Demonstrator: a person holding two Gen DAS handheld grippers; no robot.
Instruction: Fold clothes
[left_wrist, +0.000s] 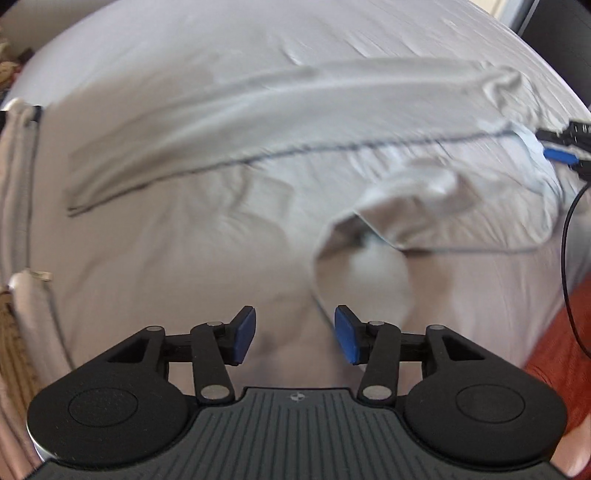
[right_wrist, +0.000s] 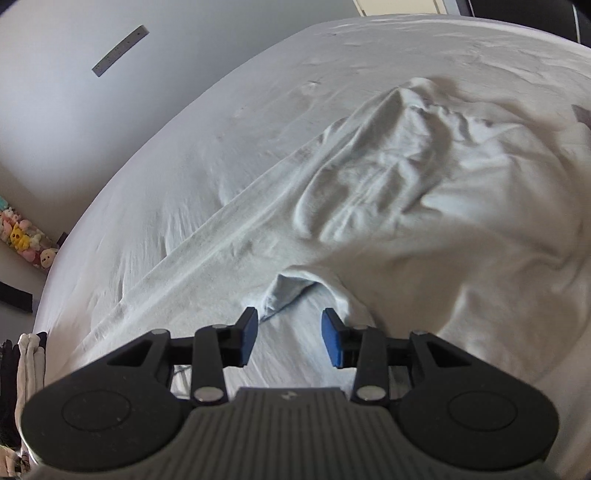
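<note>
the left gripper (left_wrist: 294, 336) has its blue-padded fingers (left_wrist: 243, 334) spread apart with nothing between them, hovering over the near part of the bed (left_wrist: 184, 48). just beyond its right finger lies a sleeve (left_wrist: 364, 258) of the pale garment (left_wrist: 277, 110), its open cuff turned toward the camera. farther off, the garment's body stretches across the bed from left to right, with a dark-stitched hem running along it. at the far right edge of that view the right gripper (left_wrist: 559, 146) shows, close against the cloth there.

in its own view the right gripper (right_wrist: 289, 336) also has its fingers (right_wrist: 248, 334) spread, holding nothing; a small folded corner of the cloth sits just ahead between them, and rumpled fabric rises to the right and far side.

as a judgement: the garment lies loosely spread and wrinkled, with no tidy folded shape visible, so most of the folding seems left. a stack of clothes (left_wrist: 18, 177) sits at the left edge of the bed.
</note>
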